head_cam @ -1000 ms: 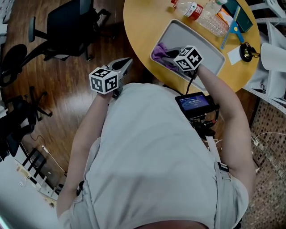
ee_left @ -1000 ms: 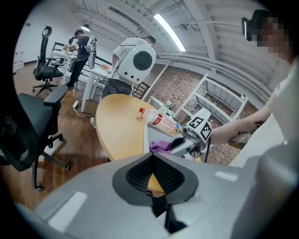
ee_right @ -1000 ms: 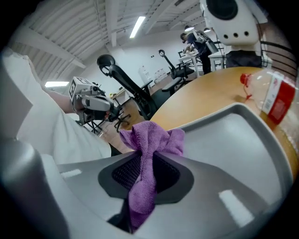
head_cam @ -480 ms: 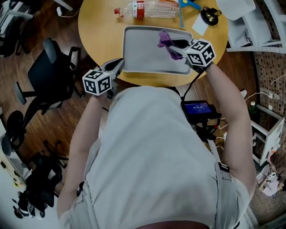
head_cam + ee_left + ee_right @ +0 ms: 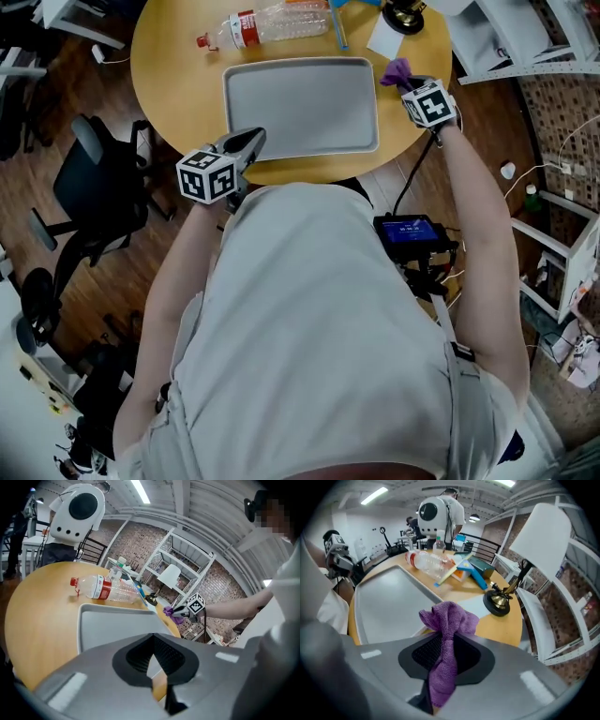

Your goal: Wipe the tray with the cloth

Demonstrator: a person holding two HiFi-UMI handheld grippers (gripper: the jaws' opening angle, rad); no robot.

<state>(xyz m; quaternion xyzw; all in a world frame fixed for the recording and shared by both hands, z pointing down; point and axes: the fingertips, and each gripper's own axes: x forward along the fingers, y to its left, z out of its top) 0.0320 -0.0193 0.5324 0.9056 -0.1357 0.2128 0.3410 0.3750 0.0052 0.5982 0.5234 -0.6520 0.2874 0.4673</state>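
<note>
Head view: my right hand-held gripper [image 5: 405, 82] clamps the purple cloth [image 5: 396, 70] near the tabletop [image 5: 183, 89] right edge; left hand-held gripper [image 5: 253, 141] closed, empty.

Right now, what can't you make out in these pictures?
Head view: the marker cube and the cloth cover the right gripper where it grips.
Head view: the top edge cuts into the lamp base.
All views: the bottle label's print is too small to read.
Left gripper view: the body of the left gripper hides the near rim of the tray.
Head view: the person's torso hides the near edge of the table.
</note>
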